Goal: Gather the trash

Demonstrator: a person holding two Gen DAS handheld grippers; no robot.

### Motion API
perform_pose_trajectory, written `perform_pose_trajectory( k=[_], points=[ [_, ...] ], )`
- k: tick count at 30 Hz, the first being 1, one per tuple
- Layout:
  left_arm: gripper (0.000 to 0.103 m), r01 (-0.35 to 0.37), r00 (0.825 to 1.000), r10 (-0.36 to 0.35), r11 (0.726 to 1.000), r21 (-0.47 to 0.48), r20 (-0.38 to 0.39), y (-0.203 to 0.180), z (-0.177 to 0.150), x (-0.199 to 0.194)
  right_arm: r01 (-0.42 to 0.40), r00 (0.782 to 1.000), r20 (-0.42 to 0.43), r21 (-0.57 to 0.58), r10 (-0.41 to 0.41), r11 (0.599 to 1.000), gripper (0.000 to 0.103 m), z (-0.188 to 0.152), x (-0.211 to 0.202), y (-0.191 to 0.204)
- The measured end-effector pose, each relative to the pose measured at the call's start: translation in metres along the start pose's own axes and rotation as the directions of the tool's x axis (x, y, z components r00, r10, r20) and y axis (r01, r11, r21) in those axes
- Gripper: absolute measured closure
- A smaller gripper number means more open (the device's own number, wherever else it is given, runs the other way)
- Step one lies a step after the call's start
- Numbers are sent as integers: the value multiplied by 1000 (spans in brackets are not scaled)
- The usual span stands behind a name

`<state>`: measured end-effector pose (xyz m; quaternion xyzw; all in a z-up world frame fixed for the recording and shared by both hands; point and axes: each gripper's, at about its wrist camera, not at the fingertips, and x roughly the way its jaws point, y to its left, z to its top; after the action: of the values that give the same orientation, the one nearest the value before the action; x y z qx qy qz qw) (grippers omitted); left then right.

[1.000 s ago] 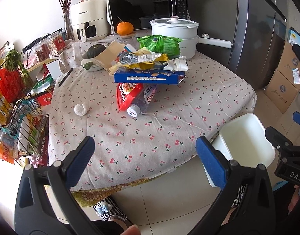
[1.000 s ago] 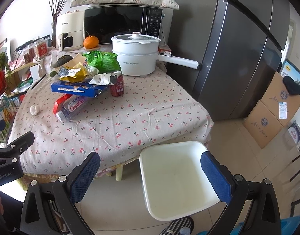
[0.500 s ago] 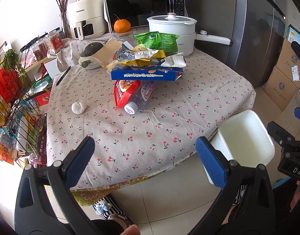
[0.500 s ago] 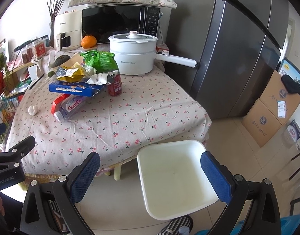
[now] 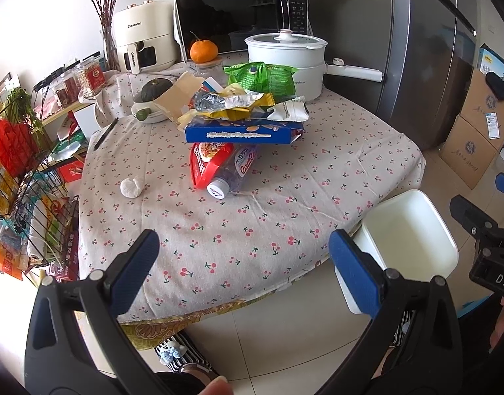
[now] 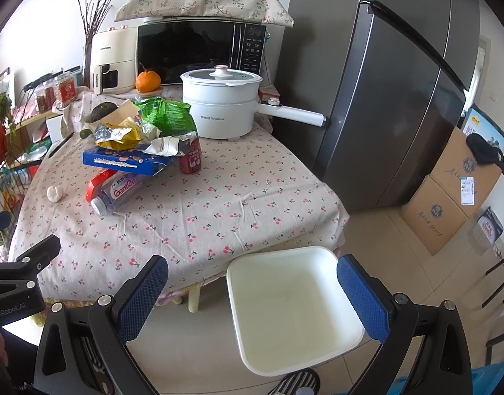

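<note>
Trash sits heaped near the middle of the table (image 5: 285, 217), which wears a cloth printed with cherries. Going from the left in the left wrist view, we see a wire rack (image 5: 25, 197) of packets beside the table, then a small white crumpled wad (image 5: 131, 186) lying alone on the cloth. Next comes the heap: a clear plastic bottle (image 5: 234, 172) on its side with its cap toward us, touching a red packet (image 5: 206, 161), and a blue box (image 5: 242, 133) resting across both. On the box lie crumpled foil and yellow wrappers (image 5: 225, 103), with a green bag (image 5: 262, 77) behind them. In the right wrist view we also see a red can (image 6: 191, 158) standing upright just beside the box's right end. Behind the heap stands a white electric pot (image 5: 286, 56) with its handle pointing right.

Our left gripper (image 5: 242, 263) hangs over the near edge of the table with its blue pads spread wide and nothing between them. Further right, a white bin (image 6: 291, 309) stands on the tiled floor just beside the table's corner. Our right gripper (image 6: 252, 286) is above that bin, its pads likewise wide apart and holding nothing. At far right we see stacked cardboard boxes (image 6: 449, 197) by the grey fridge (image 6: 383, 82).
</note>
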<state>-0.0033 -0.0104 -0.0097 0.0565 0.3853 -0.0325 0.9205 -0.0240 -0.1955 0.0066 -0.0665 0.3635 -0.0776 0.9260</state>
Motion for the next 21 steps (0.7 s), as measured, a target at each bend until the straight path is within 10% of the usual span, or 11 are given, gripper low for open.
perform_pose_trajectory(
  k=[21],
  points=[
    [1,1,1000,-1,1000,-11,20,6,-2,-1,4,1000,23,-34,-4,999,0,-1,-5,3]
  ],
)
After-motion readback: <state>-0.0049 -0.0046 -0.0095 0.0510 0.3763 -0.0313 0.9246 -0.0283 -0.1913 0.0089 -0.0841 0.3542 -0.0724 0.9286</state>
